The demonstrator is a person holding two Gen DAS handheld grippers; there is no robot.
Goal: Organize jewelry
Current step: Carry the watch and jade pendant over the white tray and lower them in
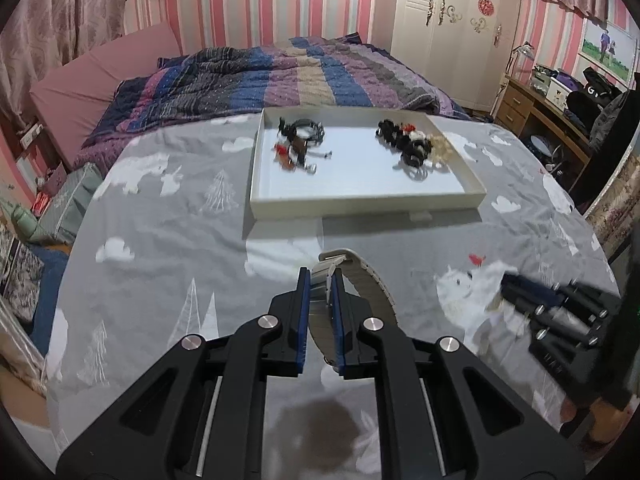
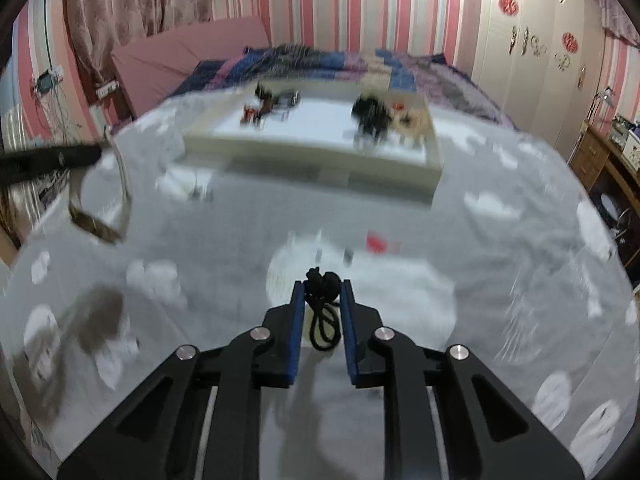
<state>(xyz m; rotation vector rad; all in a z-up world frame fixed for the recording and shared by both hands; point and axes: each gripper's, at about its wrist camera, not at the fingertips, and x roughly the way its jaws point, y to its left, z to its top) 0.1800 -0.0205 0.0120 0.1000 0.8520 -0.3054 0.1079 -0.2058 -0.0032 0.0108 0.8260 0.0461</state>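
My left gripper is shut on a watch with a beige and silver link band, held above the grey printed sheet. From the right wrist view the same watch hangs as a loop from the left gripper at the far left. My right gripper is low over the sheet, its blue pads closed against a black knotted cord whose loop trails back between the fingers. A white tray lies farther back. It holds a pile of dark bracelets on its left and black hair ties on its right.
The grey sheet with white tree and cloud prints covers the work surface. Behind the tray lies a bed with a striped quilt. A white wardrobe and a cluttered wooden desk stand at the right. The right wrist view is motion-blurred.
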